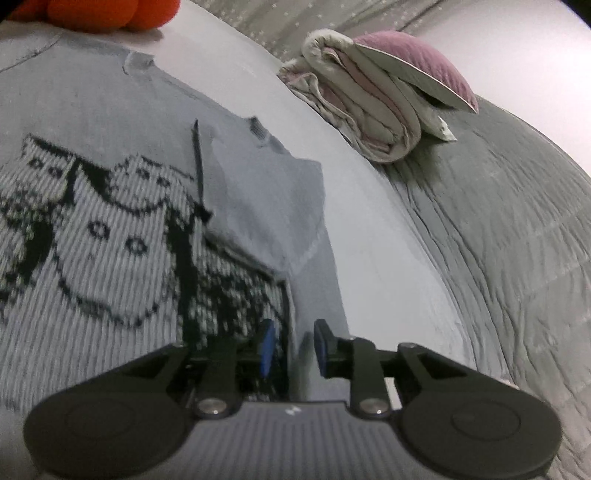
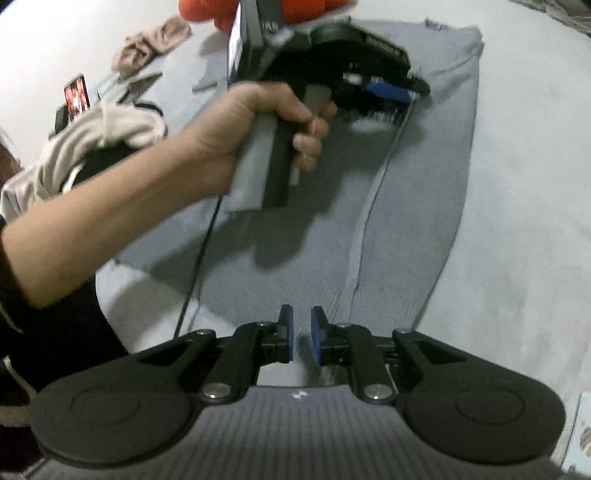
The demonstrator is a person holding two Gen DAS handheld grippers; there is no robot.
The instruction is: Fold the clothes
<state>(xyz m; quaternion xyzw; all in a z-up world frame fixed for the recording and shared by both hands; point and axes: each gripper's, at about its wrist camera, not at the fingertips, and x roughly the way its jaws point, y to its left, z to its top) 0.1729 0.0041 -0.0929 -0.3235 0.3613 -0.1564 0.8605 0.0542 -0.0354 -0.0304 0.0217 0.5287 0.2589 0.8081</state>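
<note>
A grey knit sweater (image 1: 110, 258) with a black-and-white cat pattern lies flat on the white sheet (image 1: 369, 240), one side folded over its middle. My left gripper (image 1: 294, 347) hovers low over the folded edge, blue pads apart, with nothing pinched between them. The right wrist view shows the sweater's plain grey side (image 2: 406, 203) stretching away, with a seam down it. A hand (image 2: 258, 129) holds the left gripper (image 2: 391, 90) over the far part. My right gripper (image 2: 302, 334) sits at the near ribbed hem, pads a little apart and gripping nothing.
An orange plush (image 1: 110, 14) lies beyond the sweater. A rolled quilt (image 1: 369, 110), a purple pillow (image 1: 417, 55) and a grey blanket (image 1: 498, 240) fill the right. A clothes pile (image 2: 103, 133), a beige garment (image 2: 151, 40) and a phone (image 2: 77, 98) lie at the left.
</note>
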